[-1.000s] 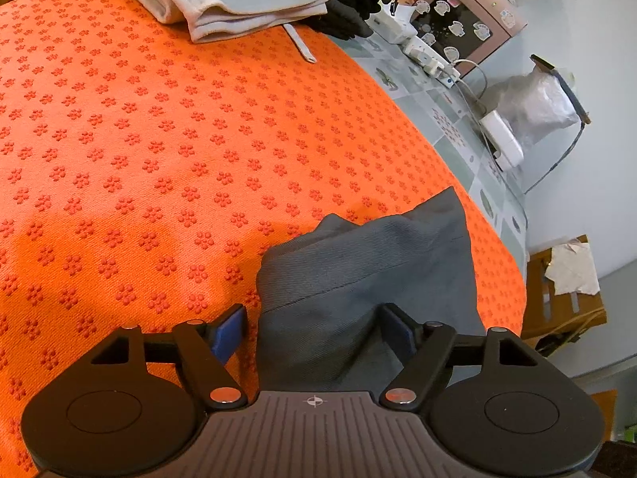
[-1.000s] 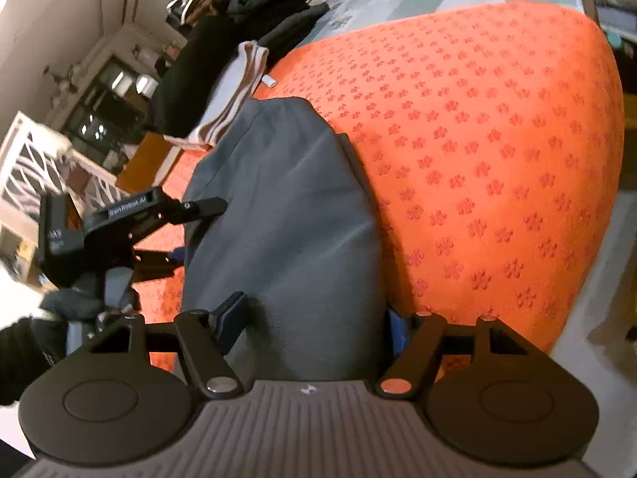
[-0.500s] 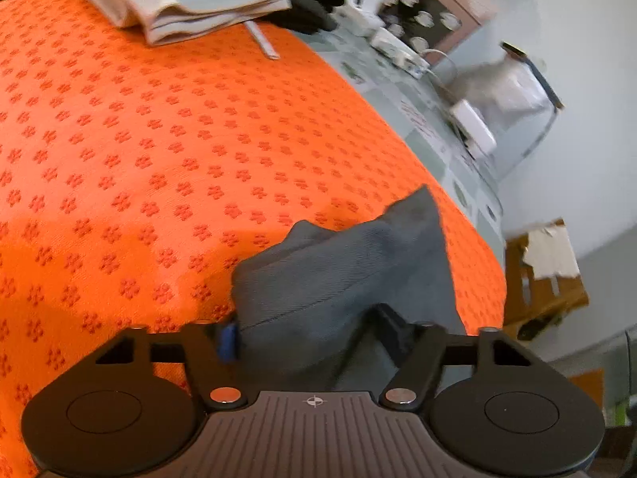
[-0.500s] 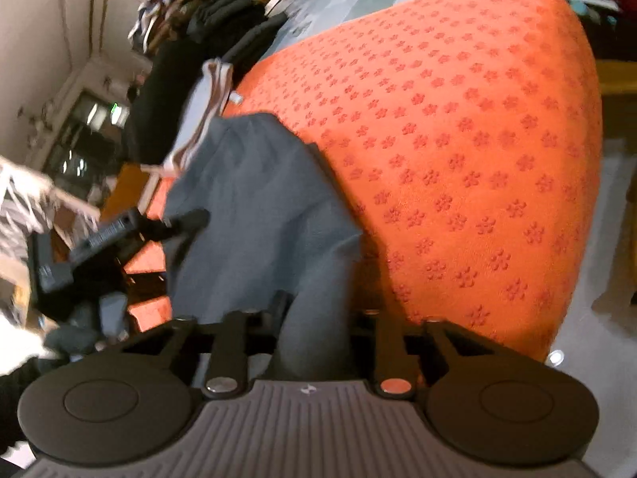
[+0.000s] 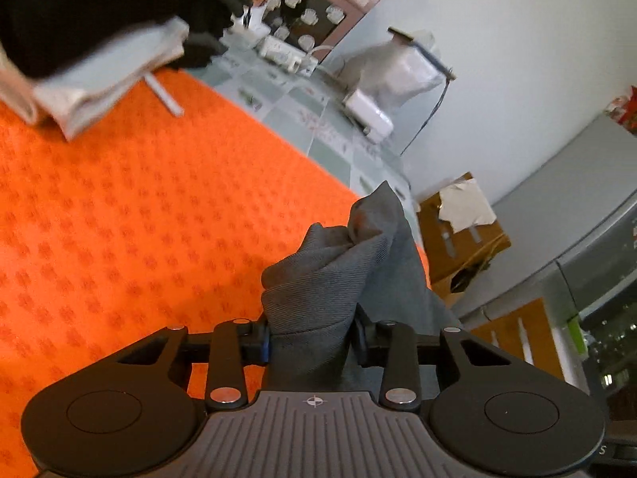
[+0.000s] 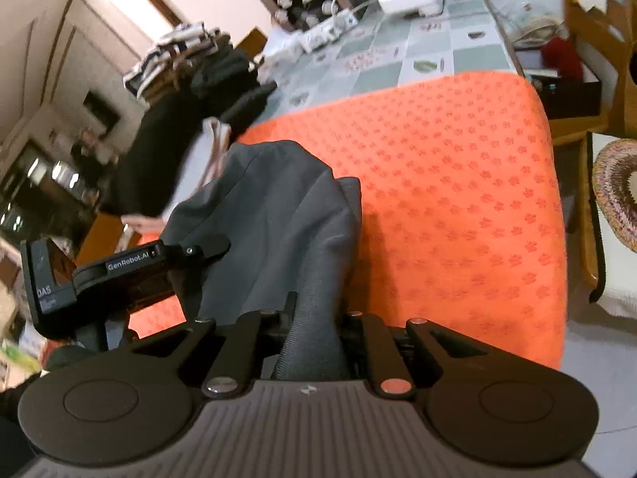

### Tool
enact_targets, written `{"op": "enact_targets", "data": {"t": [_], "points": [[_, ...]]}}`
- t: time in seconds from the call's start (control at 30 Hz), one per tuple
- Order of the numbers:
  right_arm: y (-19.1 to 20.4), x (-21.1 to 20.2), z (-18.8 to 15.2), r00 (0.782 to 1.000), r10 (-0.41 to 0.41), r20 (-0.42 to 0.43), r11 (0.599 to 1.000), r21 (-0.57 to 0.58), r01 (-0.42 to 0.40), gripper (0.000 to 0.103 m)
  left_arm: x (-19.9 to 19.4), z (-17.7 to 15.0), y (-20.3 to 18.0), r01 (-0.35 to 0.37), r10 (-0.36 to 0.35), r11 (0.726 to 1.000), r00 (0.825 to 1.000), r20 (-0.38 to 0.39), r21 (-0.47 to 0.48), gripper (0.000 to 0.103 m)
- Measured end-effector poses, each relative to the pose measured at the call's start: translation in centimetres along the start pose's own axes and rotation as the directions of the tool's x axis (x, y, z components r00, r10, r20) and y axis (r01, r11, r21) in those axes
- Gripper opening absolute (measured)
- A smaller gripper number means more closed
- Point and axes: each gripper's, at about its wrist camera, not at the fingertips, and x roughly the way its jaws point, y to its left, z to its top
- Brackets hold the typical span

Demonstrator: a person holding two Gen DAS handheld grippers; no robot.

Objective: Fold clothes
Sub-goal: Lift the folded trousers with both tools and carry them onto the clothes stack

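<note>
While the grey garment (image 5: 330, 279) is bunched and lifted over the orange floral mat (image 5: 119, 219), both claws grip it: the left gripper (image 5: 310, 338) has just been closing and its pads now pinch a thick fold of the cloth, and the right gripper (image 6: 314, 330) has likewise just been closing, its jaws drawn nearly together on a narrow gather of the same grey garment (image 6: 274, 215). The garment hangs between the two tools above the near part of the mat. Beyond the garment, at the mat's far edge, lies a folded pale cloth (image 5: 103, 75) under a dark pile of clothing (image 5: 79, 4), both blurred. Past the mat the tiled tablecloth (image 5: 318, 119) carries a white power strip (image 5: 282, 49), a white adapter (image 5: 368, 113) and a patterned box (image 5: 314, 8). The left wrist view alone shows a cardboard box (image 5: 462, 235) beside the table and a grey cabinet (image 5: 577, 215). The right wrist view alone shows the left gripper (image 6: 191, 251) from the side, against the garment's left edge, a striped stack of clothes (image 6: 175, 55) beyond the dark pile, and a woven round mat (image 6: 617, 195) on the floor to the right of the orange floral mat (image 6: 458, 199). The garment itself hides the mat directly beneath it.
</note>
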Motion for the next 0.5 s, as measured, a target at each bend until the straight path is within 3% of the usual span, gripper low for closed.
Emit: {"op": "enact_targets", "data": {"t": [0.2,0.37,0.5], "points": [[4.5,-0.2,1.6,0.997,0.066,0.041,0.996,-0.061,-0.064,0.012,-5.2,2.6,0.4,-0.031,0.031,1.000,0.993,0.113,-0.007,0.039],[8.0,1.4,4.6,0.986,0.165,0.005,0.979,-0.126,-0.163,0.012,-9.4,5.3,1.2,-0.099,0.100,0.995,0.978,0.186,-0.018,0.039],[11.5,3.1,6.1,0.977,0.212,-0.001,0.969,-0.129,-0.210,0.012,-11.7,8.7,3.1,-0.110,0.108,0.994,0.970,0.217,0.000,0.039]]}}
